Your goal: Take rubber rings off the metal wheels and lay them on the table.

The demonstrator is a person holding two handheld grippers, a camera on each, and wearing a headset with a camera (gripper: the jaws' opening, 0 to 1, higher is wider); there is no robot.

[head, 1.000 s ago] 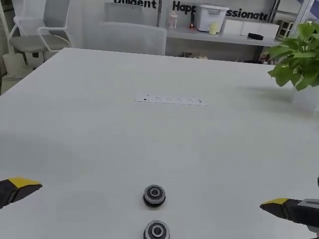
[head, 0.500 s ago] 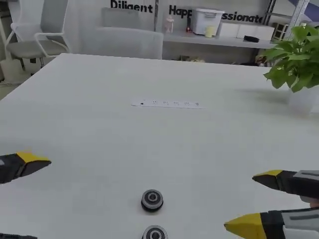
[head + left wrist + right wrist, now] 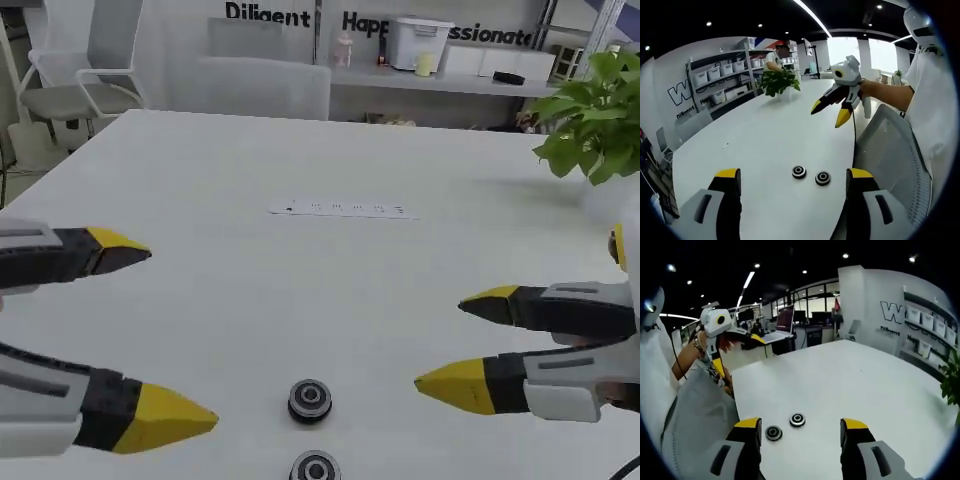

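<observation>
Two small metal wheels with black rubber rings lie flat on the white table (image 3: 300,160) near its front edge. The farther wheel (image 3: 310,399) (image 3: 799,172) (image 3: 797,419) sits just beyond the nearer wheel (image 3: 316,468) (image 3: 823,178) (image 3: 773,432). My left gripper (image 3: 182,336) hovers to their left, open, with nothing between its yellow-tipped jaws. My right gripper (image 3: 438,343) (image 3: 827,117) hovers to their right, also open with nothing in it. Both point inward, apart from the wheels.
A white power strip (image 3: 340,208) lies mid-table. A potted plant (image 3: 595,110) stands at the far right. Chairs (image 3: 265,85) and a shelf with a white box (image 3: 418,42) are behind the table. A chair back (image 3: 890,150) is at the front edge.
Both grippers have come up and inward from the picture's lower corners, so they flank the wheels. The wheels have not moved on the table.
</observation>
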